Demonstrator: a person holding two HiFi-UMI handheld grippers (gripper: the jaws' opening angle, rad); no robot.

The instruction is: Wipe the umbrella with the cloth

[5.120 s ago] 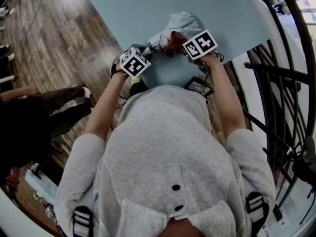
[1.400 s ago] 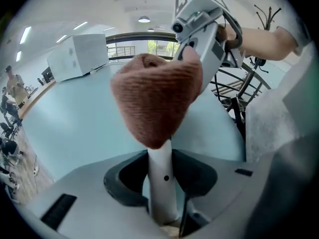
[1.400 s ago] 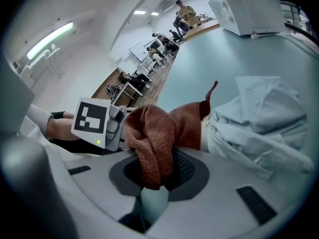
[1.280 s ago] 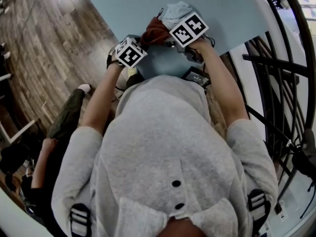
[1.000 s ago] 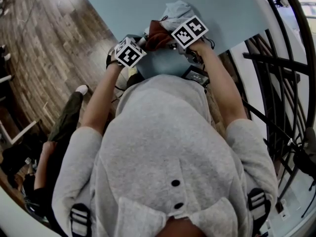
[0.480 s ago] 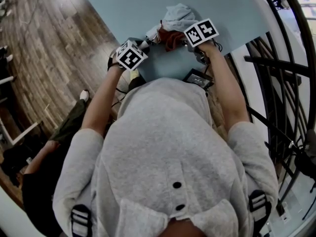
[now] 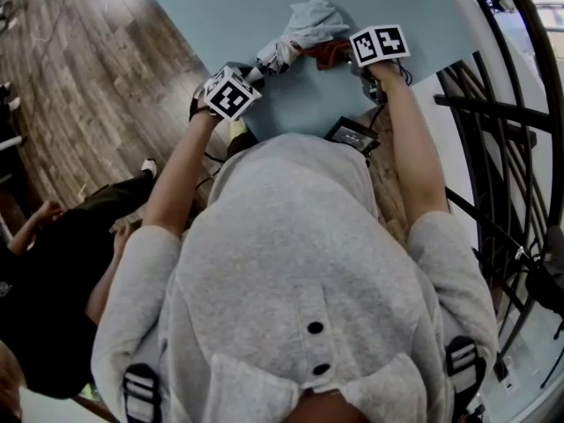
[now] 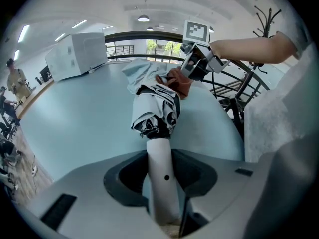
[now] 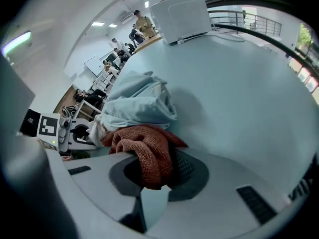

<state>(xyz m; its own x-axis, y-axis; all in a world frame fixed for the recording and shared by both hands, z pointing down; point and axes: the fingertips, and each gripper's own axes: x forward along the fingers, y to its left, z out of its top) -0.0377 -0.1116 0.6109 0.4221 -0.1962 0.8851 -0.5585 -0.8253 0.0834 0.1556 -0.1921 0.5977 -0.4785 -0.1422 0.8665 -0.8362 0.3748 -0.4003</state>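
A folded pale blue umbrella (image 7: pixel 308 26) lies on the light blue table (image 7: pixel 211 7), its white handle (image 8: pixel 162 173) pointing toward me. My left gripper (image 7: pixel 251 76) is shut on that handle, as the left gripper view (image 8: pixel 162 183) shows. A rust-red cloth (image 7: pixel 330 53) is bunched against the umbrella's right side. My right gripper (image 7: pixel 350 54) is shut on the cloth (image 9: pixel 149 153), which fills the jaws (image 9: pixel 154 176). In the right gripper view the umbrella's canopy (image 9: pixel 139 106) lies just beyond the cloth.
A white box (image 8: pixel 77 54) stands at the table's far side. A black device (image 7: pixel 352 135) rests at the near edge by my body. Black railings (image 7: pixel 493 148) run along the right. A person (image 7: pixel 53 289) is on the wooden floor at the left.
My right gripper has carried the cloth rightward across the umbrella, from over the handle end to the canopy's right side. The left gripper has kept hold of the handle, nearly still.
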